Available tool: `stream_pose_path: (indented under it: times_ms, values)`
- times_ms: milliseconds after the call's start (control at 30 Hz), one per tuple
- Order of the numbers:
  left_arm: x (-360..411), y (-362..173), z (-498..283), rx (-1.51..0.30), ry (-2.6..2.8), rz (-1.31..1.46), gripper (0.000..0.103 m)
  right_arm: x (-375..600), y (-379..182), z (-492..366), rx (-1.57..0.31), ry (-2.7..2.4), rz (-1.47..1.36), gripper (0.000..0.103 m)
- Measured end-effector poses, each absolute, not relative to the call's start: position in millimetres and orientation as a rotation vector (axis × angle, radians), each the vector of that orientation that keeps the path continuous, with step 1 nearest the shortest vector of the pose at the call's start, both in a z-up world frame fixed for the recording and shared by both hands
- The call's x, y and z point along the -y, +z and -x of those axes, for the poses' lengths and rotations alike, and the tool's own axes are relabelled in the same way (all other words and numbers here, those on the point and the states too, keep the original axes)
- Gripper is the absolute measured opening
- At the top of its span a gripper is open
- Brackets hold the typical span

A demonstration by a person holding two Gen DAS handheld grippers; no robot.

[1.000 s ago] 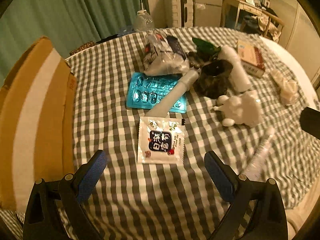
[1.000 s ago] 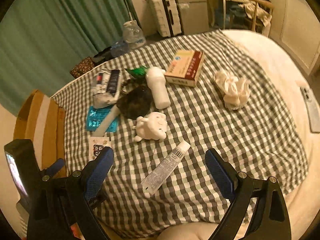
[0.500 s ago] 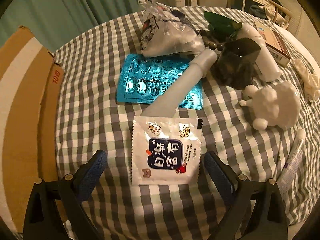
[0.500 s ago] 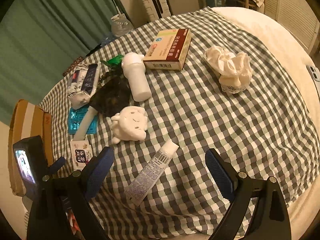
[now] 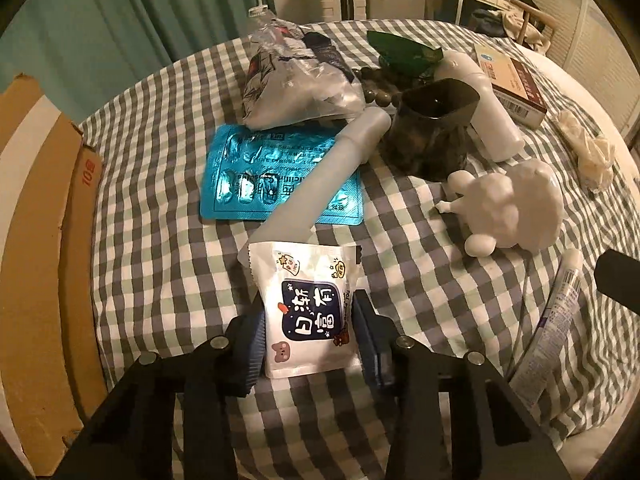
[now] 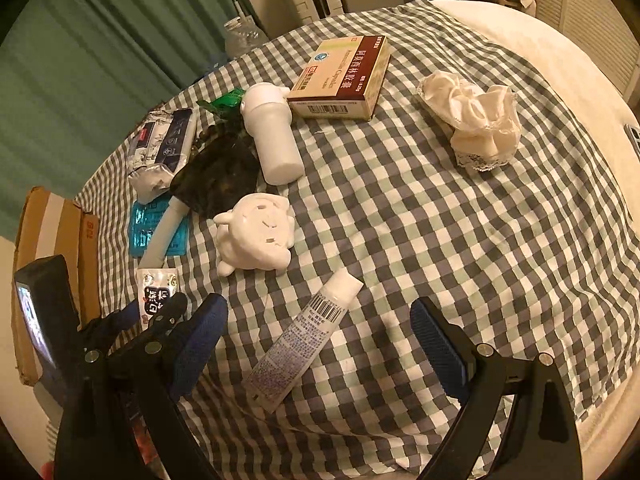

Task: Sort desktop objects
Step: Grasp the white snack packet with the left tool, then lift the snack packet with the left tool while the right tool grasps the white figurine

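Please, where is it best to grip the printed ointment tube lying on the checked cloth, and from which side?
Probably grip the ointment tube across its middle, coming from above with the open right tongs on its long sides. It lies flat and slanted; the white cap end is narrow.

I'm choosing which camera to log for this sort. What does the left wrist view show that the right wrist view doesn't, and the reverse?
Left wrist only: the left gripper closing, both blue pads against the white sachet.
Right wrist only: the right gripper, open over the ointment tube, and the medicine box's printed top.
Both: the checked cloth, blue blister pack, white figurine and cardboard box.
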State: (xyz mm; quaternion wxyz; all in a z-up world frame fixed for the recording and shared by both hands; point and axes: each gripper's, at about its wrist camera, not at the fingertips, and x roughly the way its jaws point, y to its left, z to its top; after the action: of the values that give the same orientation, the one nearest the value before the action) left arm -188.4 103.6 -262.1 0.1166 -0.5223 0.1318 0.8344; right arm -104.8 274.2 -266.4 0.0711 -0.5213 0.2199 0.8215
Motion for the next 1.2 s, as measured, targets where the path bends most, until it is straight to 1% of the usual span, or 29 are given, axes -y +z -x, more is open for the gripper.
stream_pose_path:
  times_ms: [433, 667, 967, 1200]
  values:
    - [-112.1, -249.5, 170.4, -0.444, 2.465, 1.499, 0.038, -274.3, -265.4, 103.3, -0.662, 2.47, 1.571, 0.093]
    - [-114.7, -231.9, 169.7, -0.449, 2.486, 1.452, 0.038, -267.2, -259.8, 105.0, -0.644, 2.487, 1.566, 0.093]
    - [-86.5, -203.2, 190.8, -0.4, 2.522, 1.401, 0.038, -251.0, -240.2, 106.2, -0.54, 2.561, 1.535, 0.093]
    - [-77.0, -195.6, 194.9, -0.367, 2.546, 1.403, 0.038, -244.1, -248.8, 117.7, -0.529, 2.583, 1.58, 0.093]
